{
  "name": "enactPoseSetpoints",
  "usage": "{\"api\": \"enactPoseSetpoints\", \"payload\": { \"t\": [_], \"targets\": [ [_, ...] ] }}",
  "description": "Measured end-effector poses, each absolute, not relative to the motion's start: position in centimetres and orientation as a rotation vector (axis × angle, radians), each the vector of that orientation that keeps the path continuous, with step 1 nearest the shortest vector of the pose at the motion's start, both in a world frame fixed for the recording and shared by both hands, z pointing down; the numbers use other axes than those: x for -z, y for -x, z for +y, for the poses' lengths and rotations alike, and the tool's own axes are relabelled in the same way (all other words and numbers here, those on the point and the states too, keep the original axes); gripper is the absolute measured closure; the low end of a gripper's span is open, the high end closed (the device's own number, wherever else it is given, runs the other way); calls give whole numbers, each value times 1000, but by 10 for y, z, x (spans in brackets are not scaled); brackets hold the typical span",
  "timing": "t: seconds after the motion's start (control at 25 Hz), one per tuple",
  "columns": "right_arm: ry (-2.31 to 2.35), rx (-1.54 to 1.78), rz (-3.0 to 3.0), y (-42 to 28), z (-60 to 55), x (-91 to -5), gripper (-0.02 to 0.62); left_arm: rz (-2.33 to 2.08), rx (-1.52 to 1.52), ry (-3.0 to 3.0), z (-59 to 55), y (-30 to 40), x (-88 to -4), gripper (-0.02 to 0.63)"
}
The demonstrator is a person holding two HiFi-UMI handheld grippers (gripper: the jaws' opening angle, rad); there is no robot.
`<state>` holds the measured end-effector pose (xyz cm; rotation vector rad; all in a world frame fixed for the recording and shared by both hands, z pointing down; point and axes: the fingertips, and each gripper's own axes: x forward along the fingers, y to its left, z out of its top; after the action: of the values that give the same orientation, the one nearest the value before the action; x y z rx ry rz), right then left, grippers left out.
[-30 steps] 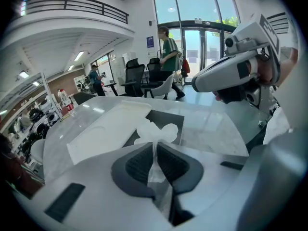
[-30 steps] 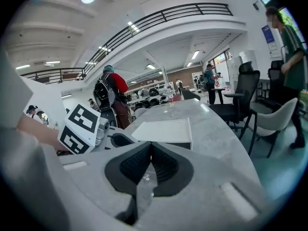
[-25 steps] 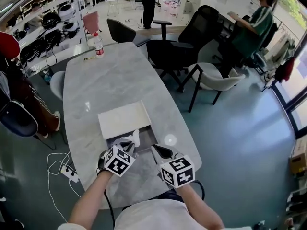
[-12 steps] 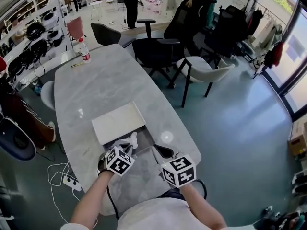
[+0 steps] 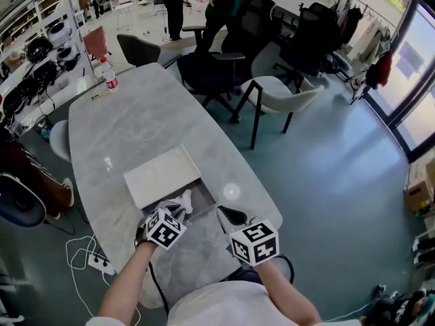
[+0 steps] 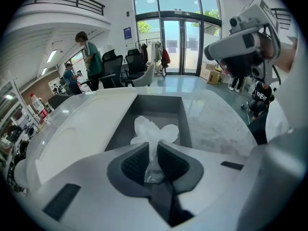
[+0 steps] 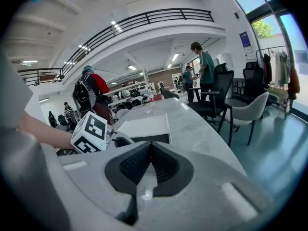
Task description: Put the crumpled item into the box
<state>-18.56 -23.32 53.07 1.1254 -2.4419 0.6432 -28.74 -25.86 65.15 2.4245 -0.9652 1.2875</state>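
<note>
- Left gripper (image 6: 153,147) is clenched on the white wad (image 6: 155,131), which sticks out past its tips.
- The wad sits over the box's (image 6: 186,121) near end; the box's long axis runs straight ahead.
- Right gripper (image 7: 150,150), closed and empty, is right of the box and looks farther off.

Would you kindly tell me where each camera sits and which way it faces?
Head view: on the person's head, looking steeply down at the table and open box; both forearms, left gripper and right gripper show.
Left gripper view: rides the left gripper, looking along its jaws, shut on the crumpled item, over the box; the right gripper shows upper right.
Right gripper view: rides the right gripper, facing along the table; its jaws are together, empty.
Shared: both gripper views show the box.
</note>
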Motion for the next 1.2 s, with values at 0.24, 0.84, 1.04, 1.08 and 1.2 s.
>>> {"api": "enactPoseSetpoints", "payload": {
  "t": [0.24, 0.84, 1.04, 1.08, 1.2],
  "targets": [
    [-1115, -646, -2437, 190, -229, -533, 591, -884, -1286, -2437, -255, 285, -653, 559],
    [-1056, -650, -2491, 193, -227, -528, 591, -959, -1345, -2408, -255, 297, -637, 479],
    [-1001, -628, -2532, 185, -222, -515, 591, -1088, -1285, -2383, -250, 293, -614, 479],
    [-988, -622, -2542, 184, -221, -513, 591, -1120, -1268, -2375, -248, 292, -609, 479],
    [-943, -601, -2570, 181, -216, -507, 591, -1214, -1216, -2357, -242, 290, -595, 479]
  ]
}}
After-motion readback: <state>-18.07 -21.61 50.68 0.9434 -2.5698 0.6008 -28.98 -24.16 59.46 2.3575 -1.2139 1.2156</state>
